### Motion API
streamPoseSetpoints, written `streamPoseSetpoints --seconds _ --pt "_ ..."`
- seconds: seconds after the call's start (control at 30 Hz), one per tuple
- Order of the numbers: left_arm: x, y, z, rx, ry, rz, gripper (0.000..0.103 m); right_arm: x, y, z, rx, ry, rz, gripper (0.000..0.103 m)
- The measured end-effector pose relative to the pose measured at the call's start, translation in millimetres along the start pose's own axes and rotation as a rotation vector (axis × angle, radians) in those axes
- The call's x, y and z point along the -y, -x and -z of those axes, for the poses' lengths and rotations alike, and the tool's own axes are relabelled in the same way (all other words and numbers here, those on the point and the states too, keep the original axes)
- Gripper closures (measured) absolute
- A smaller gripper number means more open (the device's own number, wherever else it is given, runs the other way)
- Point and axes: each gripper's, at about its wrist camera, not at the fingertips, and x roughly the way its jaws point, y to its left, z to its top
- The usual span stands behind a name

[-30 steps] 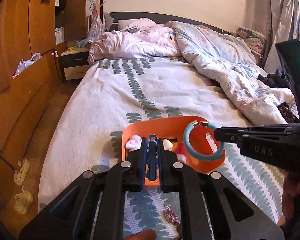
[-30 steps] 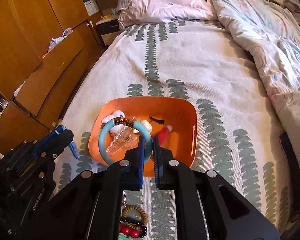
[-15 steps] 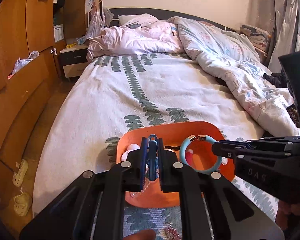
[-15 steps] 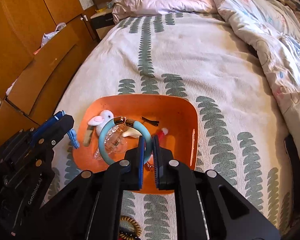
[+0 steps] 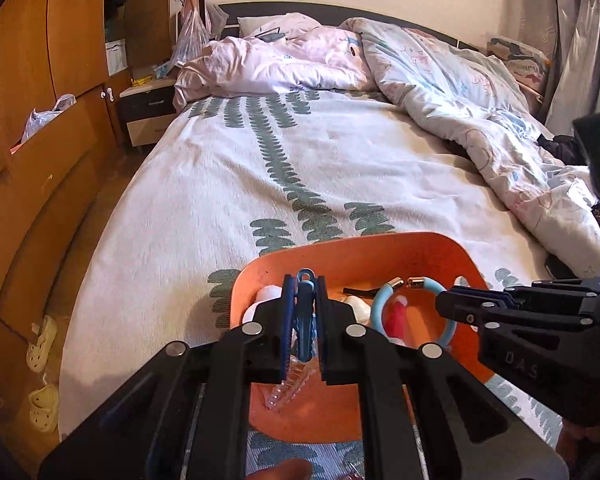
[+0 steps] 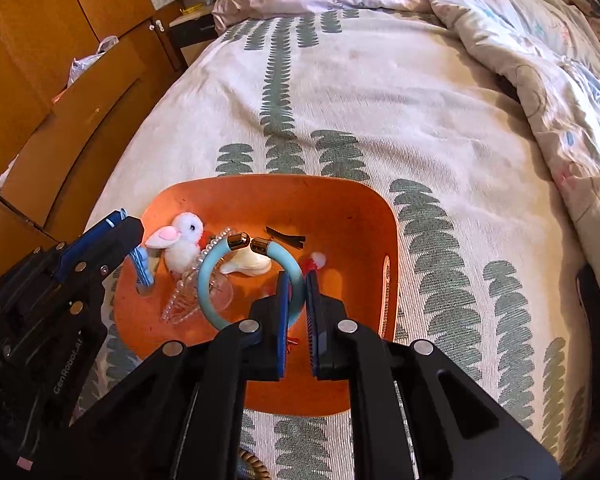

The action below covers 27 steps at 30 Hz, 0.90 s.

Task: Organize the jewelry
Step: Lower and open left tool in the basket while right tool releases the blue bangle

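Observation:
An orange tray (image 6: pixel 340 208) (image 5: pixel 432 248) lies on the bed near the front. My right gripper (image 6: pixel 296 280) is shut on a light blue bangle with gold ends (image 6: pixel 207 276) (image 5: pixel 380 304), held just above the tray's inside. My left gripper (image 5: pixel 304 284) (image 6: pixel 129 226) is shut on a blue hair clip (image 5: pixel 304 320) (image 6: pixel 141 266) over the tray's left side. In the tray lie a white plush bird clip (image 6: pixel 183 236), a clear beaded clip (image 6: pixel 179 300), a cream piece (image 6: pixel 247 266), a black hairpin (image 6: pixel 285 236) and a red-and-white piece (image 6: pixel 316 260) (image 5: pixel 396 316).
The bed has a white cover with green leaf print (image 6: pixel 340 92). A crumpled duvet (image 5: pixel 480 120) lies on its right and far side. Wooden cupboards (image 5: pixel 27 120) line the left, with slippers (image 5: pixel 39 344) on the floor. A coiled hair tie (image 6: pixel 253 464) lies near the bed's front edge.
Both grippers have sunk toward the tray with their items still held. The tray looks larger and nearer in both views.

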Motion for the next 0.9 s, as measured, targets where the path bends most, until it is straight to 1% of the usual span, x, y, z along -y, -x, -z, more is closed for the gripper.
streamPoseSetpoints --seconds 0.4,0.9 --pt "3.8 -15.4 8.5 -0.027 -0.017 -0.008 0.093 1.9 -8.0 0.0 -0.008 -0.002 0.011 0.094" --pt "6.1 -15.9 9.3 -0.022 -0.022 -0.018 0.093 2.2 -10.8 0.0 -0.006 -0.002 0.015 0.094"
